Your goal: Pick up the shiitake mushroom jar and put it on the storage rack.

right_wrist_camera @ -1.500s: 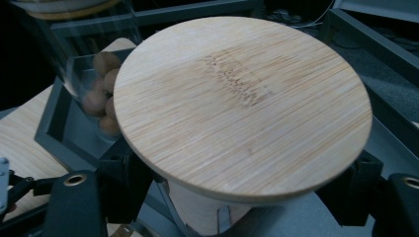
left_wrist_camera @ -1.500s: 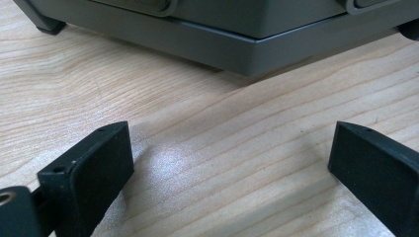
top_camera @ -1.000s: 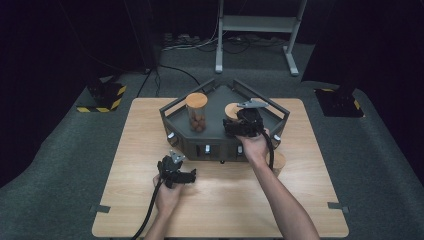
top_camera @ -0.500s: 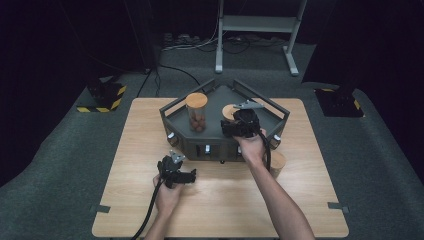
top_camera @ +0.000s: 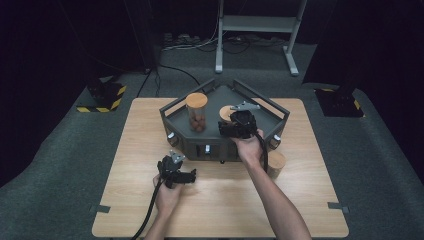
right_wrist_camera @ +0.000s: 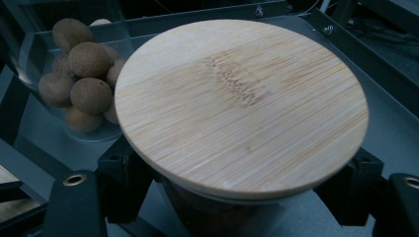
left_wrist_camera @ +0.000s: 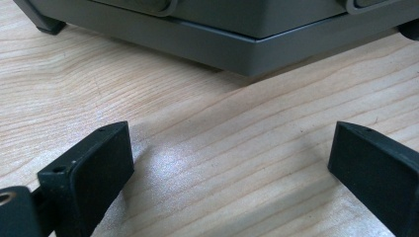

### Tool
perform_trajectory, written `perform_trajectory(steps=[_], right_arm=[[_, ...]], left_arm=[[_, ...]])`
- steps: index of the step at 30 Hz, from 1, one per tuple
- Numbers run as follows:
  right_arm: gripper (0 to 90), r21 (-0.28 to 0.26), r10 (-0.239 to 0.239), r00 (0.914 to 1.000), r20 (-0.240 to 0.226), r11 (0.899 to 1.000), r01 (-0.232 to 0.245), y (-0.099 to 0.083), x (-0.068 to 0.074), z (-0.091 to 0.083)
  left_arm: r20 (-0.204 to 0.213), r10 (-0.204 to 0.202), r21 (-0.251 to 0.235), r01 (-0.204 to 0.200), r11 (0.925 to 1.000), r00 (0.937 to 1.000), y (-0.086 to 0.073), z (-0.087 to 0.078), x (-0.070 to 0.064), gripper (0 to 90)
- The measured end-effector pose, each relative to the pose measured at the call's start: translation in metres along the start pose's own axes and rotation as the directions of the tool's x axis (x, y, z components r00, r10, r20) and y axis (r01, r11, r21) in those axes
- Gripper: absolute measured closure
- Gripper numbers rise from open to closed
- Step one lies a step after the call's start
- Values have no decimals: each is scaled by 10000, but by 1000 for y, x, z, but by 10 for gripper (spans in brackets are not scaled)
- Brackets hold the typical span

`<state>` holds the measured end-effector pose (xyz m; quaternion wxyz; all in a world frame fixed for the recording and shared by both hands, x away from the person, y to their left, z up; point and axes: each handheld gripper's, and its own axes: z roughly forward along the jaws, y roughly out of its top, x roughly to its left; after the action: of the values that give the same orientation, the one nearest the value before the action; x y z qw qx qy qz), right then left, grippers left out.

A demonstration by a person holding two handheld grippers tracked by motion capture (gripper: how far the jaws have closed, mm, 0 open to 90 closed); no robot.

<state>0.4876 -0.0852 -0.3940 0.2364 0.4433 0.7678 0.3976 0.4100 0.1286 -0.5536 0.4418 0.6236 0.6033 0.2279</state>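
Observation:
My right gripper (top_camera: pixel 232 122) reaches into the dark grey tray (top_camera: pixel 270 116) and is shut on a glass jar with a round wooden lid (top_camera: pixel 227 112). In the right gripper view the lid (right_wrist_camera: pixel 242 103) spreads over both jaws, which press on the jar's body (right_wrist_camera: pixel 217 217) below it. A second lidded jar (top_camera: pixel 196 113) holding several brown nuts (right_wrist_camera: pixel 81 74) stands just left of it in the tray. My left gripper (top_camera: pixel 176 164) rests low over the wooden table (left_wrist_camera: pixel 207 123), open, with nothing between its jaws, just in front of the tray's front wall (left_wrist_camera: pixel 247 42).
A third jar with a wooden lid (top_camera: pixel 275 163) stands on the table by the tray's right front corner, beside the person's right forearm. The tray has raised rails (top_camera: pixel 260 95) along its back edges. Dark floor surrounds the table.
My right gripper with its jar has shifted slightly left and toward the tray's front. The left gripper has stayed put.

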Motion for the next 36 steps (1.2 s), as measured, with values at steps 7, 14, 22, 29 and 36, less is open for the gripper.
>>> perform_trajectory(steps=[7,14,22,29,36], right_arm=[[251,-139,-29,10000,-10,9999,28,-2,0,0],[247,-128,-71,10000,-31,9999,70,-3,0,0],[186,-190,209,9988,-440,9996,-217,-2,-3,-2],[139,-254,563,9949,-840,9980,-586,-2,-8,-6],[106,-302,805,9913,-1045,9960,-841,-2,-12,-11]], left_arm=[[0,-16,-7,16,10000,10000,0,0,0,32],[1,-21,-21,21,10000,10000,0,0,0,33],[0,-27,-20,27,10000,10000,0,0,0,32],[3,-17,1,17,10000,10000,0,0,0,33],[5,5,22,-5,10000,10000,0,0,0,32]])
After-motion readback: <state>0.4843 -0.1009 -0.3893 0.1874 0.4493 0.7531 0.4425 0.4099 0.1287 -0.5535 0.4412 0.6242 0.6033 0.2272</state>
